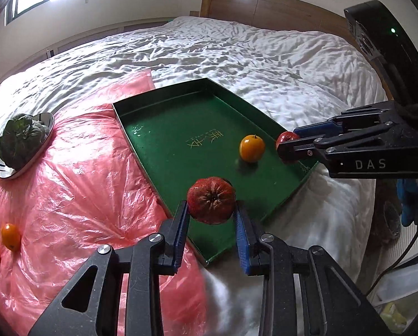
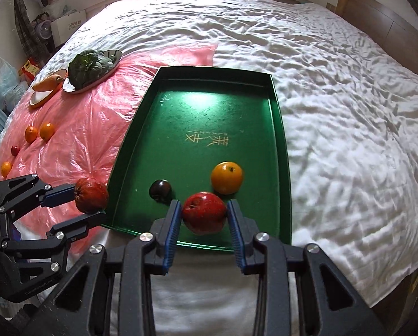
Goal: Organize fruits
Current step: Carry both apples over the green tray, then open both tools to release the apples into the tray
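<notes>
A green tray [image 1: 164, 128] [image 2: 209, 89] lies on the bed. In it sit an orange [image 1: 252, 148] [image 2: 226, 177] and a dark plum [image 2: 160, 190]. My left gripper [image 1: 211, 210] [image 2: 92, 200] is shut on a wrinkled red-orange fruit [image 1: 211, 200] [image 2: 91, 195] and holds it at the tray's near left edge. My right gripper [image 2: 204, 214] [image 1: 286, 147] is shut on a red apple [image 2: 204, 212] [image 1: 285, 140] over the tray's near end. Several small oranges [image 2: 36, 133] [image 1: 10, 236] and a small red fruit [image 2: 15, 149] lie on the pink plastic sheet [image 1: 77, 182] [image 2: 77, 128].
A metal dish with leafy greens [image 1: 22, 142] [image 2: 90, 67] and a small dish with a carrot [image 2: 48, 84] sit at the sheet's far end. The white bedding [image 2: 334, 112] spreads to the right; a wooden headboard [image 1: 264, 5] stands beyond. Boxes and fans [image 2: 43, 28] stand off the bed.
</notes>
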Demonstrator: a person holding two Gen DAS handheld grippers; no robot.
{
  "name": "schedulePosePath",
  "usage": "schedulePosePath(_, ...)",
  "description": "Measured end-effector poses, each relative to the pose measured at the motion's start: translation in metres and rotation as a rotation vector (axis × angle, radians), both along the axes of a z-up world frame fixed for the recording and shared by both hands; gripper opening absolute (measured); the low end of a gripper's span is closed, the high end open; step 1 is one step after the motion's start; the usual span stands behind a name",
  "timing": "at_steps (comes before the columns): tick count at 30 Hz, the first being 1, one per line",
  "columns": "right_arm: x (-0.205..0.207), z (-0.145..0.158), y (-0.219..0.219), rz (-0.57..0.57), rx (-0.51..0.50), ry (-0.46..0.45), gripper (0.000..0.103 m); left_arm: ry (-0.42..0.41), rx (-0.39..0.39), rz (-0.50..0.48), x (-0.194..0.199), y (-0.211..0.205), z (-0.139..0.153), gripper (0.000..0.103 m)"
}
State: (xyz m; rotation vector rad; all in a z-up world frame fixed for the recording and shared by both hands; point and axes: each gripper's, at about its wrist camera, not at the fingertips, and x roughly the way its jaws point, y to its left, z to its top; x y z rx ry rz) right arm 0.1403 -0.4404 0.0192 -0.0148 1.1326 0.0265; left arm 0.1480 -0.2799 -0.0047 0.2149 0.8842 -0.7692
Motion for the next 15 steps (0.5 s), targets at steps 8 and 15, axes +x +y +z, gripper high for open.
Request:
schedulePosePath(8,0.014,-0.031,-0.007,-0.004,0.020,0.021,0.028,0.022,0.024,0.040,0.037,-0.023,-0.015,0.027)
schedulePosePath(15,0.018,-0.045,-0.005,0.003,0.028,0.034,0.028,0.061,0.059,0.067,0.064,-0.038,-0.035,0.027)
